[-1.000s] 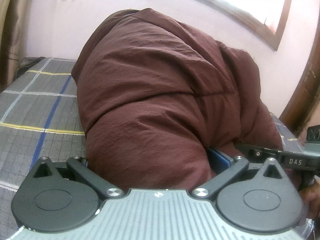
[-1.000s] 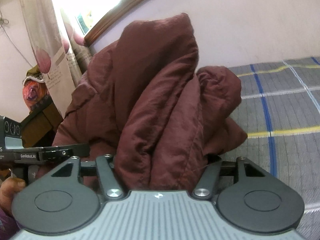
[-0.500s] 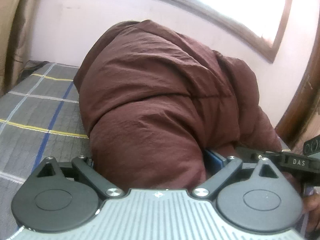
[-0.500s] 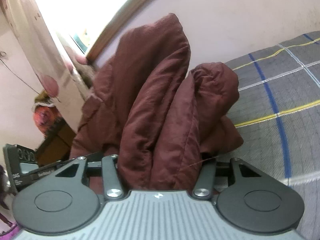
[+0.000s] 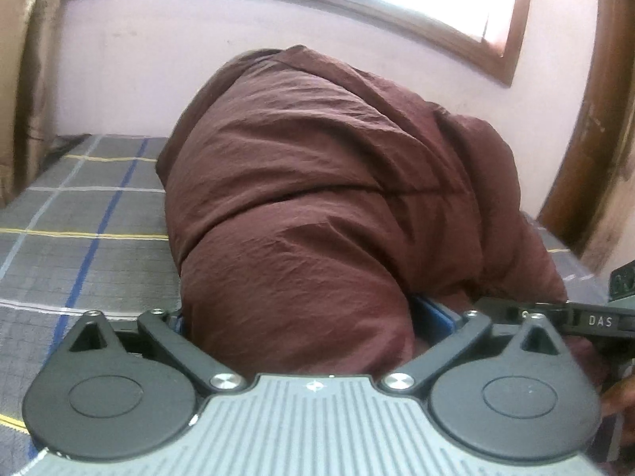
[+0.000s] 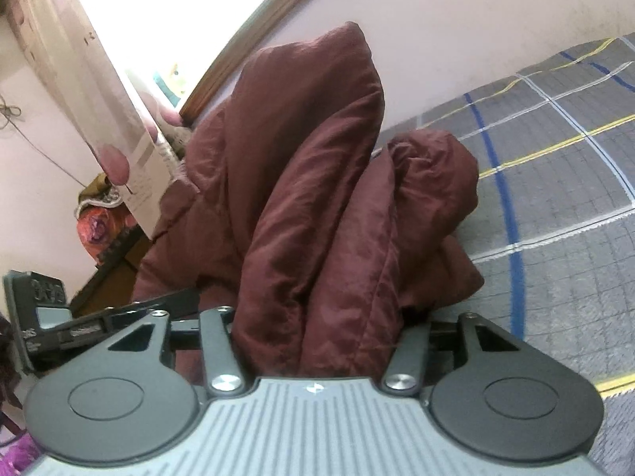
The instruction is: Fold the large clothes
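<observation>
Over checked bedsheet (image 5: 79, 214) — both hand-held grippers (image 5: 305, 317) (image 6: 317, 317) still pinching maroon garment (image 5: 317, 206), bundle now lower.

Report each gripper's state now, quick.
Left gripper: shut on the maroon garment.
Right gripper: shut on the same maroon garment.

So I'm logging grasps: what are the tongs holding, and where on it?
Both tongs, left and right, grip the maroon garment by bunched folds at its near edge; fingertips are hidden.
</observation>
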A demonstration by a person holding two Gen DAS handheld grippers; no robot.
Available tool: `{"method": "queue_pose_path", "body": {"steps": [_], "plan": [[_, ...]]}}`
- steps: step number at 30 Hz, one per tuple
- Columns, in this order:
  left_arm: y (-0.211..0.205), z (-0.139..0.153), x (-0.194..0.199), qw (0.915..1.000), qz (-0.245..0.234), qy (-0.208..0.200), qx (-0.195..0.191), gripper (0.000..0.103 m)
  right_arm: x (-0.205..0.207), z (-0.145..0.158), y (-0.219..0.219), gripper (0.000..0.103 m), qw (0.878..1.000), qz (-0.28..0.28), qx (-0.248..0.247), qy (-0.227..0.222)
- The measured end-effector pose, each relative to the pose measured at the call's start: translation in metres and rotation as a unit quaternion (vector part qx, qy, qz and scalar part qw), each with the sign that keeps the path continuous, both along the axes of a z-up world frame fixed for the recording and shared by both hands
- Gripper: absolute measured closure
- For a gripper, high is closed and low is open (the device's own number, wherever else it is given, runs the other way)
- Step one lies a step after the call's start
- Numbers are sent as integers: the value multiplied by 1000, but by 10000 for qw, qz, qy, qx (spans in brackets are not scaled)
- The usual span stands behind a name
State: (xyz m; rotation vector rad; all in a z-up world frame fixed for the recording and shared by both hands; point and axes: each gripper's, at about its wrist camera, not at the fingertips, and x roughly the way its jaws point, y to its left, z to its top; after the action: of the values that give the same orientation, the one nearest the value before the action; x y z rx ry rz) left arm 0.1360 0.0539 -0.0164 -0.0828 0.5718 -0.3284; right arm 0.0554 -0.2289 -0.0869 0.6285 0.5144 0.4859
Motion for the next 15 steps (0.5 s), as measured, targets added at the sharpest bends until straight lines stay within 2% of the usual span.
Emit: {"method": "queue_pose_path", "body": {"steps": [5,7,15], "plan": [[4,-5,-4,9998,183,-32,8,0,5,-3,18,36,9995,-100,-263,-137],[3,-5,-8,9996,242,-101,68,0,4,-5,20,28,9992,-150,-318,-166],[0,-1,-24,9976,589,-321,142,0,0,3,24,21,9984,-265,-477,-145]]}}
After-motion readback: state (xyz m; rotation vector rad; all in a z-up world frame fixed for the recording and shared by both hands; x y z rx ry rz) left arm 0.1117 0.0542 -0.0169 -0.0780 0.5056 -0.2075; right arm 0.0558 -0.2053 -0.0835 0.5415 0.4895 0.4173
